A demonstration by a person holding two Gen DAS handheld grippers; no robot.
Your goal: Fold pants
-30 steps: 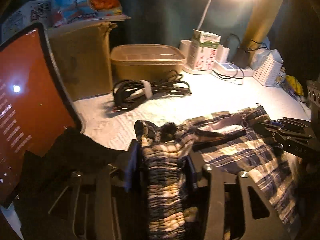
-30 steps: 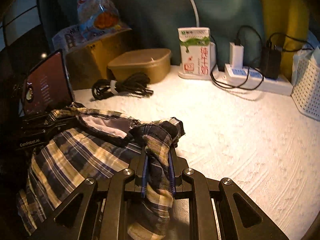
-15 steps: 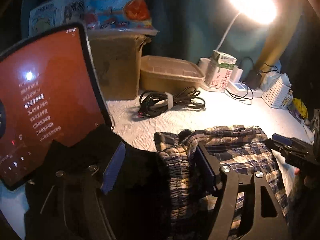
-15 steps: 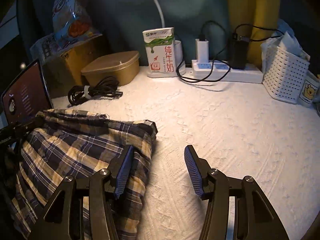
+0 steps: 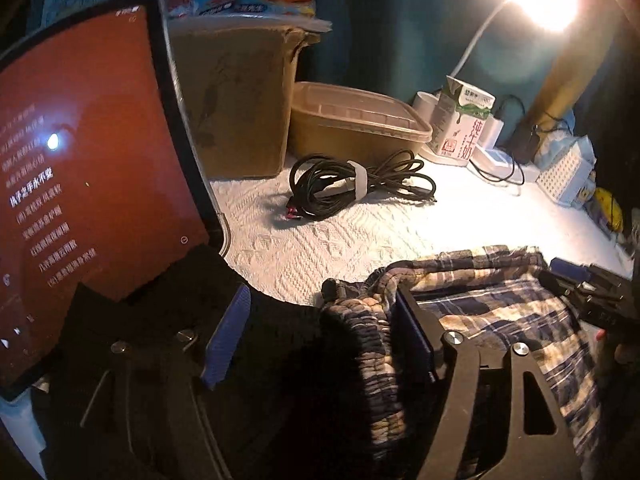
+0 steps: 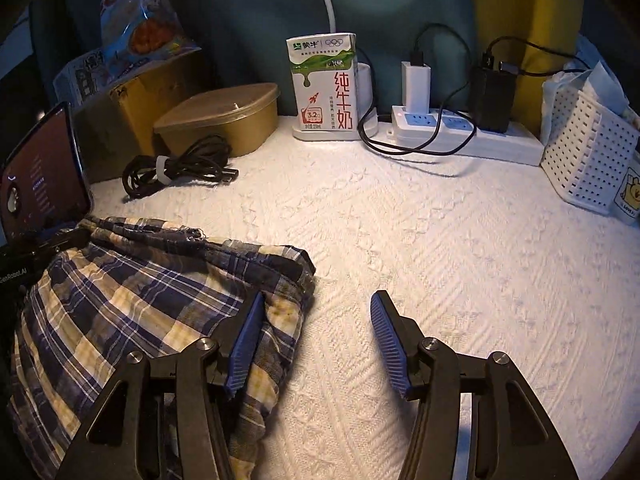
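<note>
The plaid pants lie folded and flat on the white textured cover, at the lower left of the right wrist view. My right gripper is open; its left finger rests over the pants' right edge and mostly bare cover shows between the pads. In the left wrist view the pants lie at the lower right. My left gripper is open too, with the gathered waistband lying loose between the fingers, against the right one. Each gripper shows in the other's view: the right gripper, the left gripper.
A tablet with a red screen stands close on the left. Behind it are a cardboard box, a lidded plastic tub and a coiled black cable. A milk carton, power strip and white basket line the back.
Both grippers have opened and let go of the bunched pants fabric. The pants now lie flat. The left gripper has shifted toward the tablet.
</note>
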